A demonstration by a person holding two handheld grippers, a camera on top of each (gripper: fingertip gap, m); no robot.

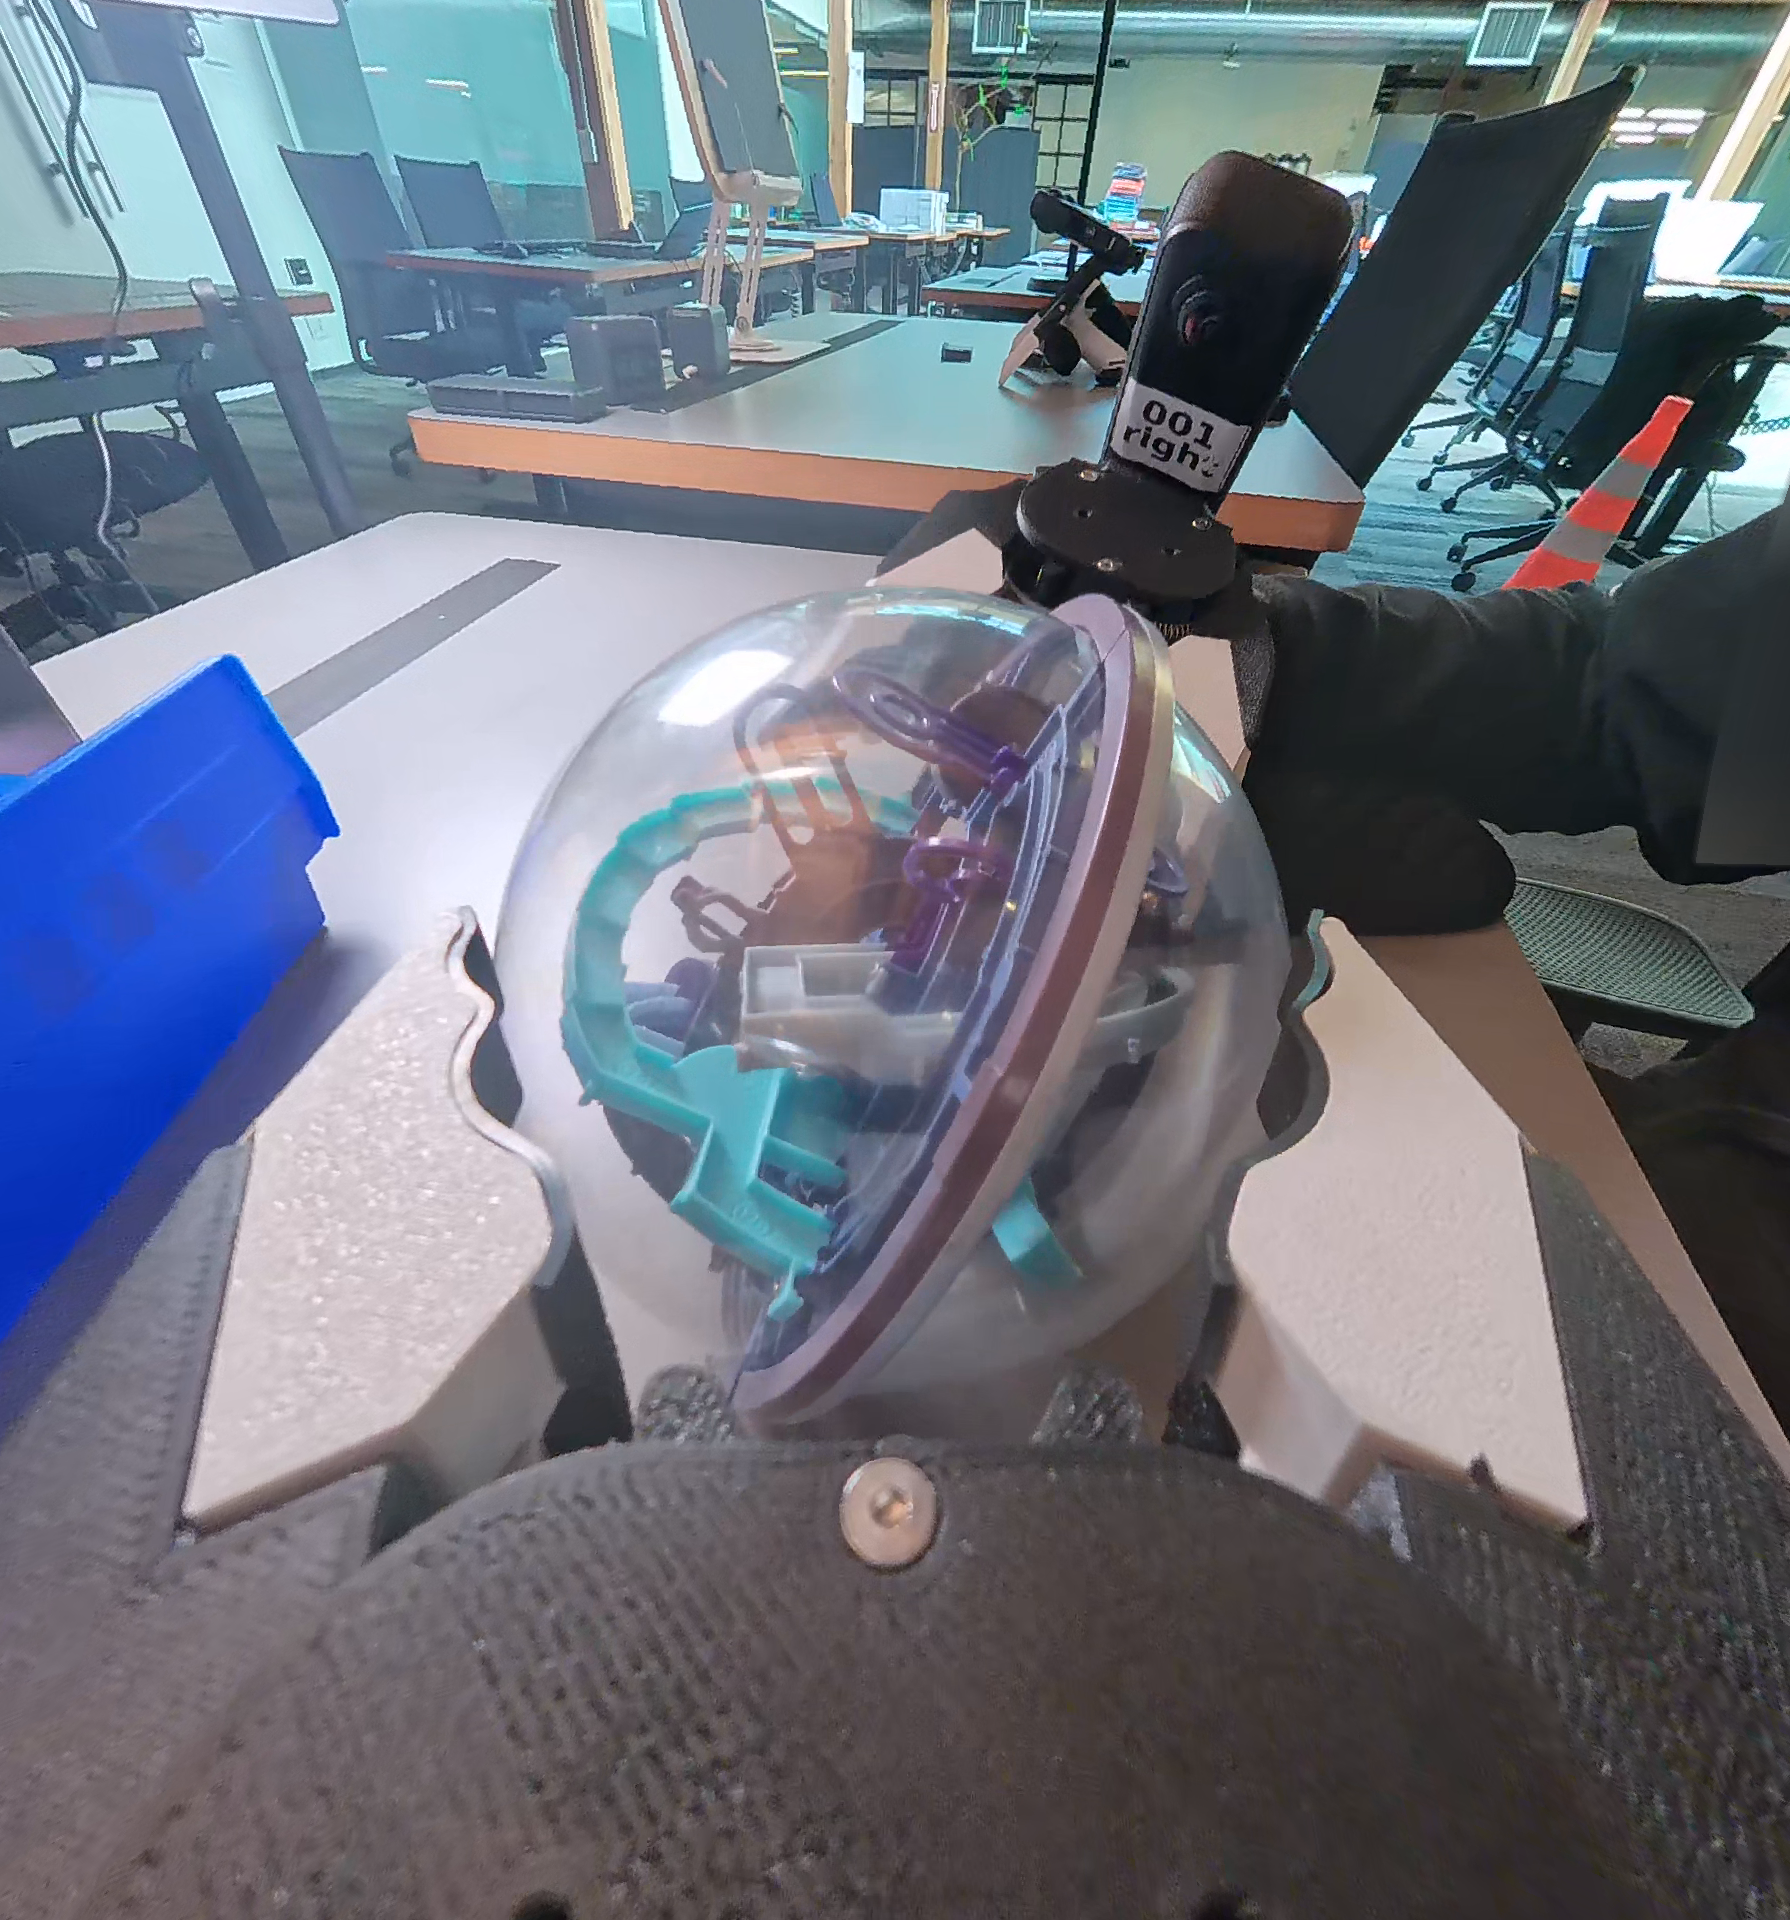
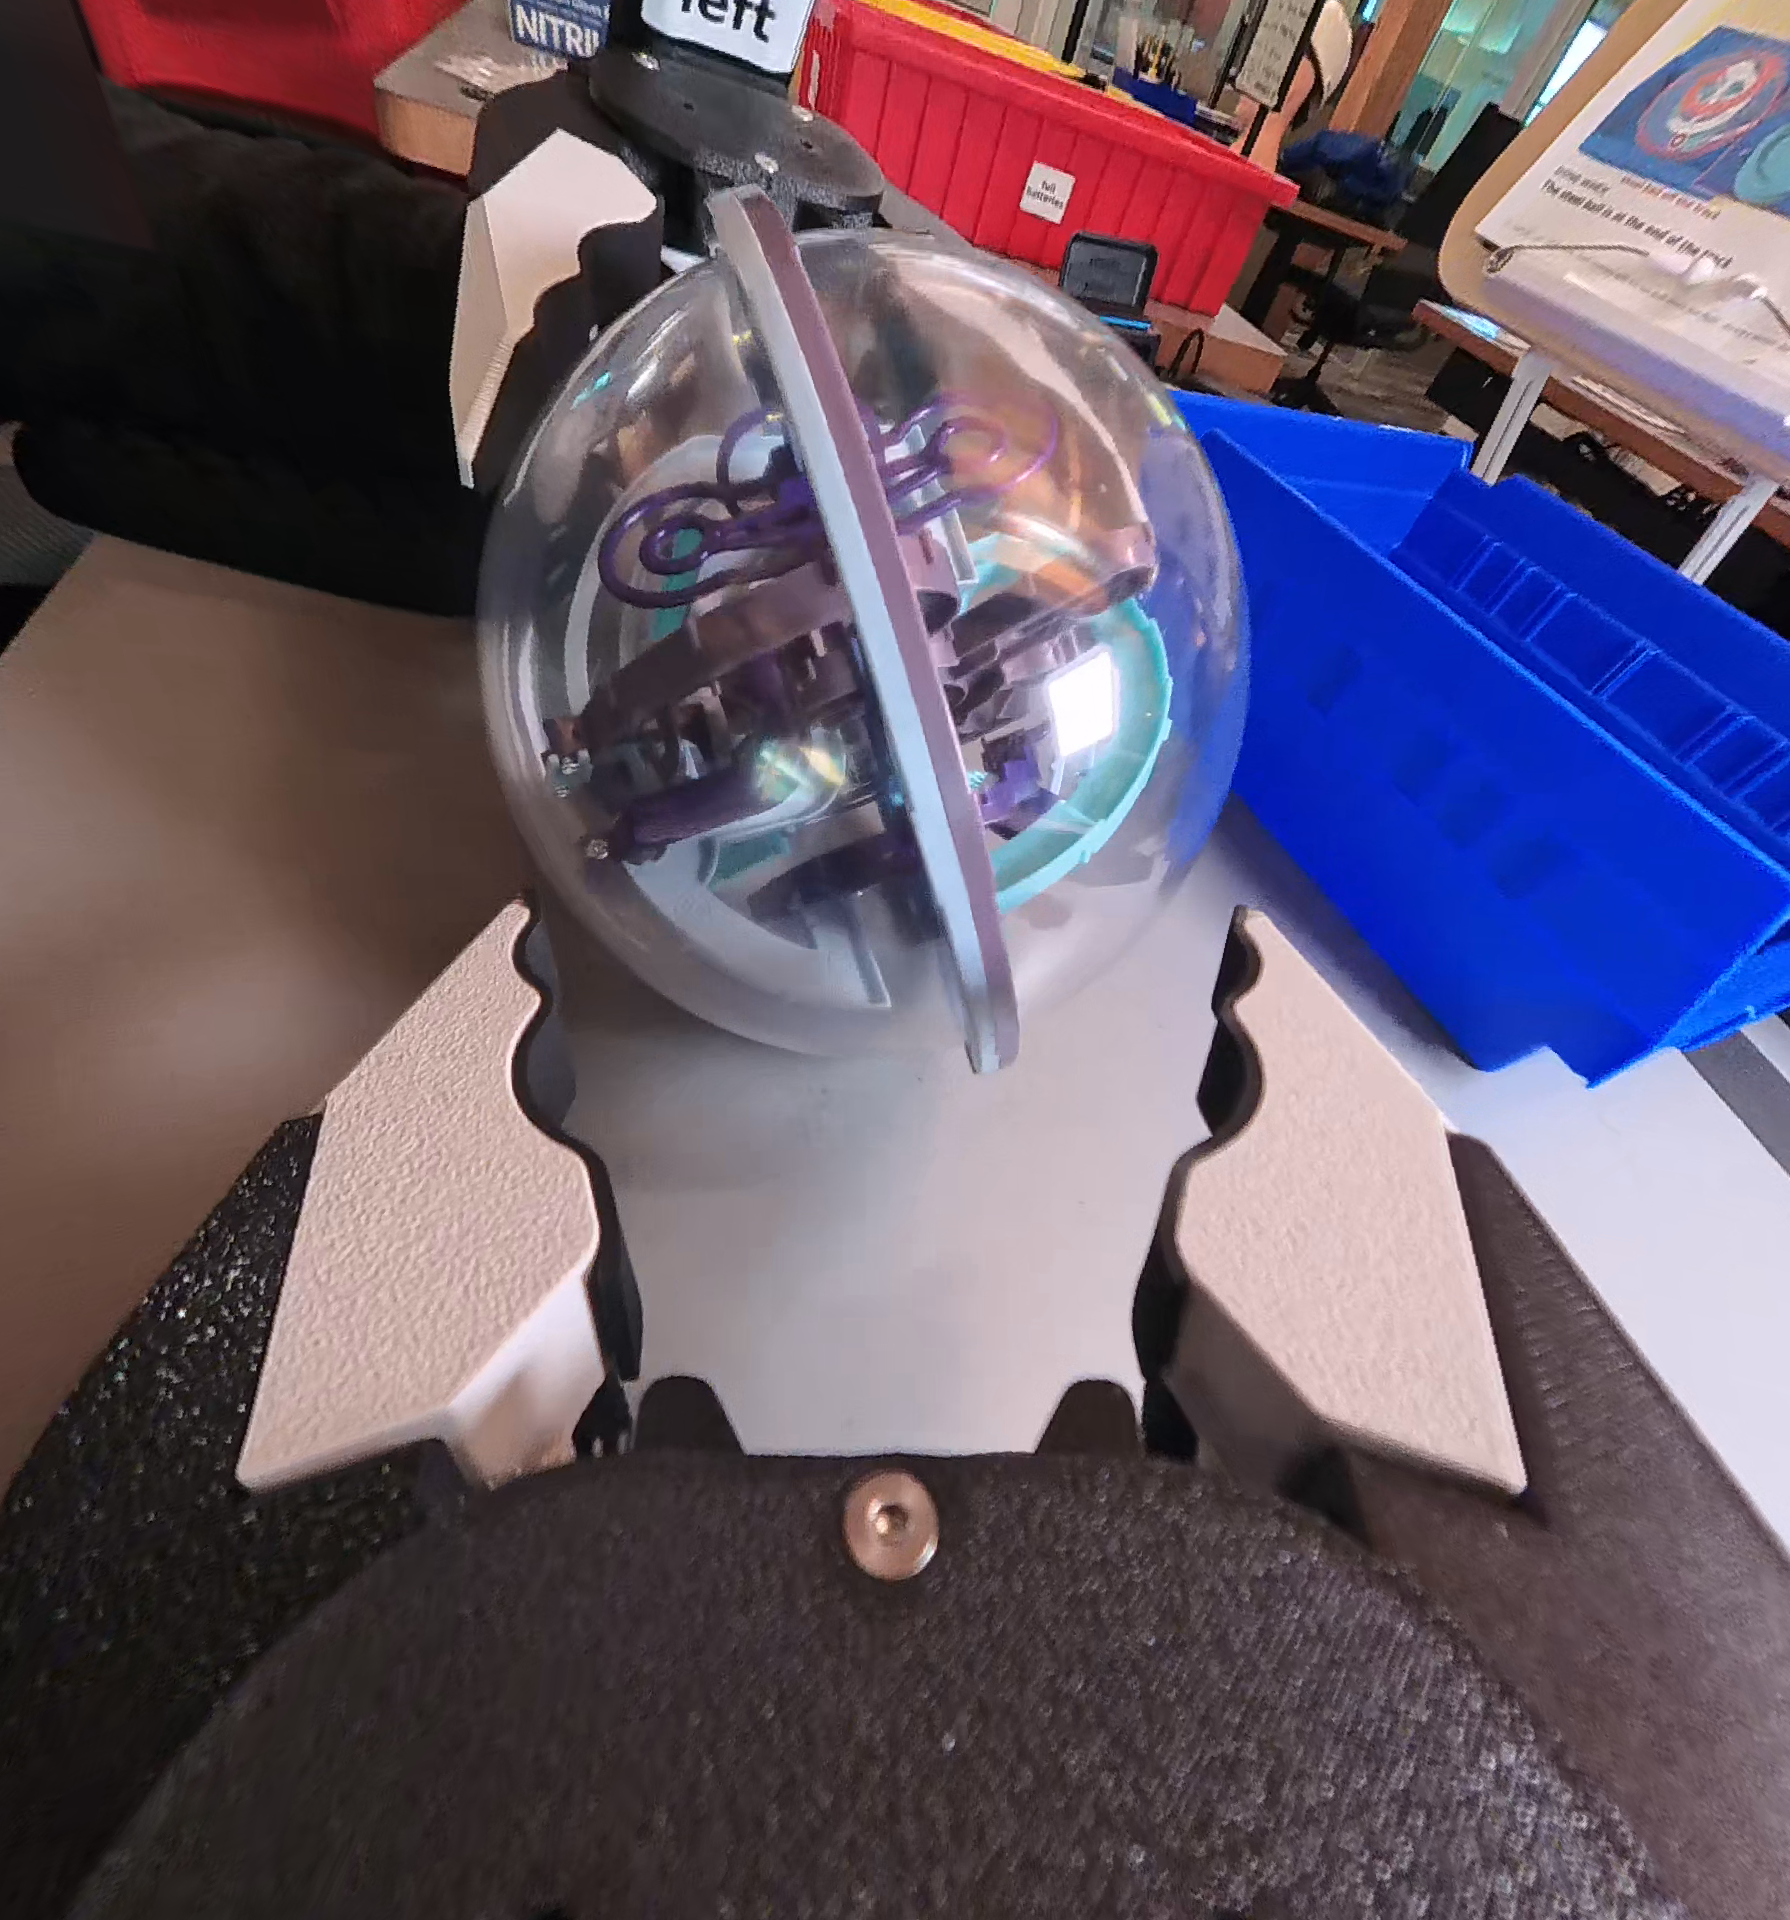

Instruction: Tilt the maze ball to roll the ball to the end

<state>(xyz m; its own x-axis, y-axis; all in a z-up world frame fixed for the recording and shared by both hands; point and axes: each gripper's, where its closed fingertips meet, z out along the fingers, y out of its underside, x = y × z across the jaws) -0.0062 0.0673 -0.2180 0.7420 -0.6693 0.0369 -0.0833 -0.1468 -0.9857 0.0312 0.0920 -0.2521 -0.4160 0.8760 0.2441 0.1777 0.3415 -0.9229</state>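
Observation:
The maze ball (image 1: 870,997) is a clear sphere with teal, purple and grey tracks inside and a mauve ring around its middle. It sits tilted between the fingers of my left gripper (image 1: 891,935), whose pads press on its two sides and hold it just above the white table (image 1: 351,644). In the right wrist view the maze ball (image 2: 849,665) is just past the tips of my right gripper (image 2: 880,935), which is open, with a gap at its right fingertip (image 2: 1255,966). I cannot make out the small ball inside.
A blue bin (image 1: 91,935) stands close beside the ball, also in the right wrist view (image 2: 1493,727). A red bin (image 2: 1026,135) and an instruction board on a stand (image 2: 1701,208) are behind. A gloved hand (image 1: 1442,727) holds the right gripper. The table edge (image 1: 1556,1049) runs on the right.

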